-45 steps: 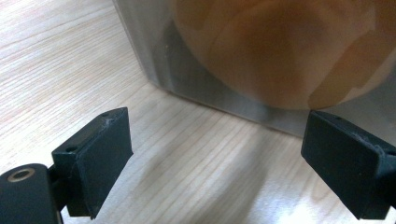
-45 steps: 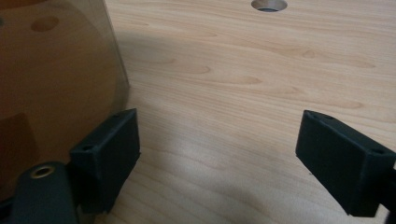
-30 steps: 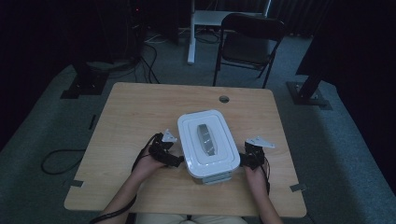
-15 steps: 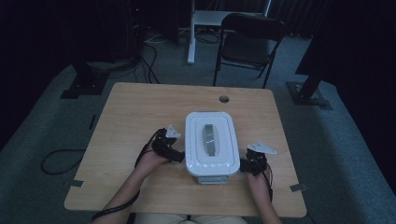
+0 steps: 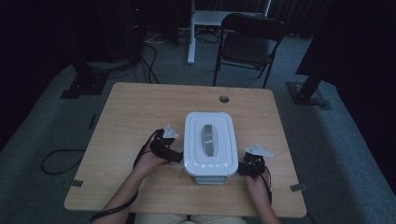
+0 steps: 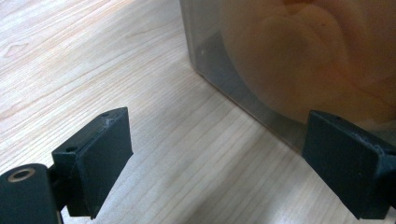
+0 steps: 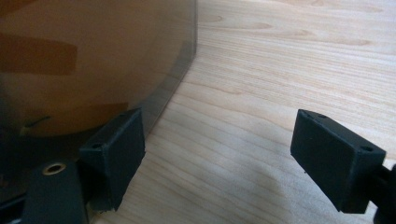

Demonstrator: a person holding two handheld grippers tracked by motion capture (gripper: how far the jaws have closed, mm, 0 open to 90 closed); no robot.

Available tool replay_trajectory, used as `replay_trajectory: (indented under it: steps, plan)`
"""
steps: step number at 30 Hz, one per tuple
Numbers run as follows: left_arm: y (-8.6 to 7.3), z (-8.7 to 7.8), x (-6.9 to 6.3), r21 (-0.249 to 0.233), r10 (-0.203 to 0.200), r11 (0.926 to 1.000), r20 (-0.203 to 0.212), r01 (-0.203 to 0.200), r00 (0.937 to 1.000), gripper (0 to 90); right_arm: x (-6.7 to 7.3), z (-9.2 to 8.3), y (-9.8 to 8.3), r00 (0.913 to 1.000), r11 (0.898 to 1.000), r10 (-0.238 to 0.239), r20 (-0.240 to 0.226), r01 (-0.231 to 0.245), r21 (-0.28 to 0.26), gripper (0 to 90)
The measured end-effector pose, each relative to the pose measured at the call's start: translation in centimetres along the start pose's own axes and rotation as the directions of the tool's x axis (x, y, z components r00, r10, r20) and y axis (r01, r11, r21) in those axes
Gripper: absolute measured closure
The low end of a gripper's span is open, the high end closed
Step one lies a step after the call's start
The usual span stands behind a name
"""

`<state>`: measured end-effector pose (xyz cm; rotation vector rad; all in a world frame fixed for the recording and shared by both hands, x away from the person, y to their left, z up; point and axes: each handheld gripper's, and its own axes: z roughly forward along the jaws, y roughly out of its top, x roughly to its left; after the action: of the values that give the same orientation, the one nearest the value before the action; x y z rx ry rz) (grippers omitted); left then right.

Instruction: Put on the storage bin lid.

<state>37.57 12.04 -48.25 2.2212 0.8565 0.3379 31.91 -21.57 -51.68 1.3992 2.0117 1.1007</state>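
Observation:
A translucent storage box with a white lid [image 5: 210,144] and a grey handle recess stands in the middle of the wooden table [image 5: 135,112]. My left gripper [image 5: 176,157] is open at the box's left side. In the left gripper view its jaws [image 6: 219,135] stand wide over bare wood, and the box wall [image 6: 289,56] lies just beyond the right jaw. My right gripper [image 5: 240,169] is open at the box's near right corner. In the right gripper view its jaws [image 7: 219,135] are spread, the left one beside the box wall [image 7: 93,56]. Orange-brown contents show dimly through the walls.
A small round hole [image 5: 224,99] sits near the table's far edge. A black folding chair [image 5: 250,44] and a white stand [image 5: 192,32] are on the floor behind the table. Cables [image 5: 56,161] trail off the left side.
The box, skewed a second ago, now sits square to the table. My right gripper has slid nearer along the box's right side to its near corner. The left gripper barely shifted.

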Motion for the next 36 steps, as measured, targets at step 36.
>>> replay_trajectory:
  steps: [36]
  plan:
    - [-2.3, -2.6, 0.1, -0.076, -0.027, 0.9967, 0.045, 0.031, 0.9986, 9.4, -2.3, -0.8, 0.9, 0.9989, 0.994, -0.018, 0.043, 0.022, -0.11, 12.0]
